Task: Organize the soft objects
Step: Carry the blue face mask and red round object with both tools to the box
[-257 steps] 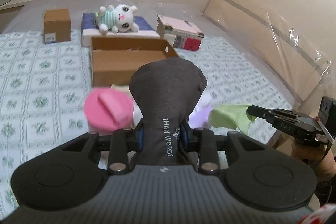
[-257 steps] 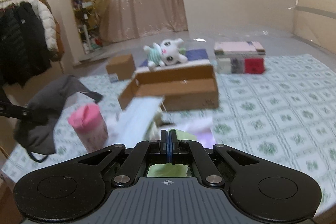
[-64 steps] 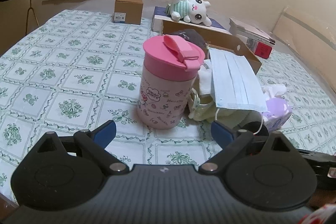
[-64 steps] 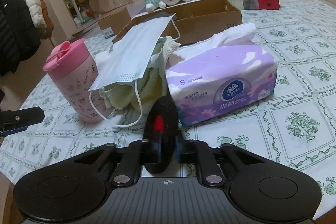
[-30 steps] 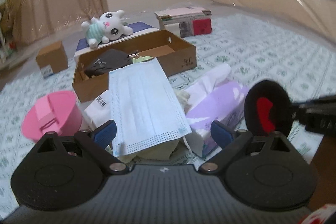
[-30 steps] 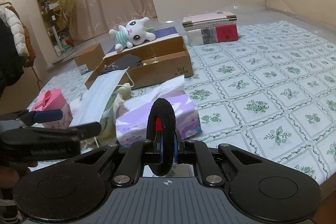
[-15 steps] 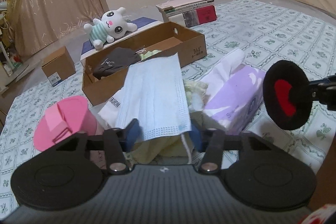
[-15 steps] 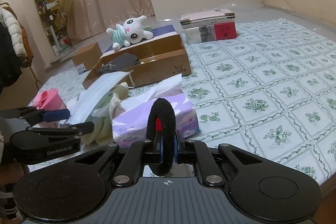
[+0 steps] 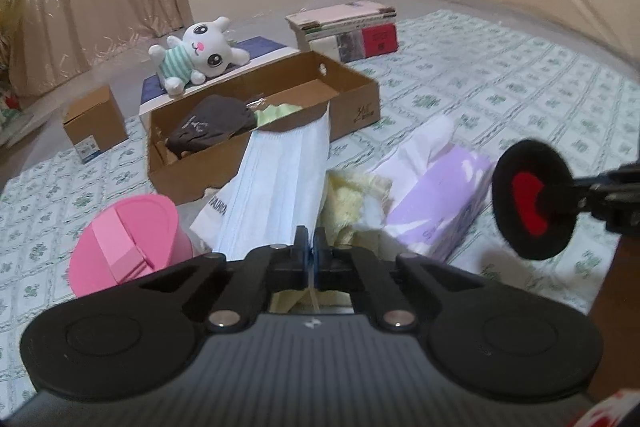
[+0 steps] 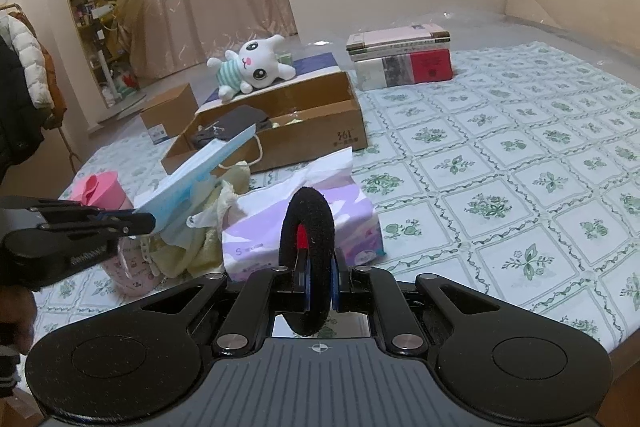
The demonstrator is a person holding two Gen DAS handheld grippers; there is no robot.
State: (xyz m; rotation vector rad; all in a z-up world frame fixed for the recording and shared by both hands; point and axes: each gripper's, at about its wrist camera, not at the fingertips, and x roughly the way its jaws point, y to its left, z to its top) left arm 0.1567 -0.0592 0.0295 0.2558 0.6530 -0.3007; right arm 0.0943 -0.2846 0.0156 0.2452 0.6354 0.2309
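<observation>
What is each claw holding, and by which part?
The left claw pinches the blue face mask by its near edge. The right claw clamps the black round pad by its lower rim.

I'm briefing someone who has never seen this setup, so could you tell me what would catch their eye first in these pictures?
Probably the pale blue face mask pinched at its near edge by the left gripper, rising off the pile beside the pink cup. Next, the black round pad with a red centre, clamped in the right gripper in front of the purple tissue pack. Behind them, a white plush bunny lies just beyond the open cardboard box.
</observation>
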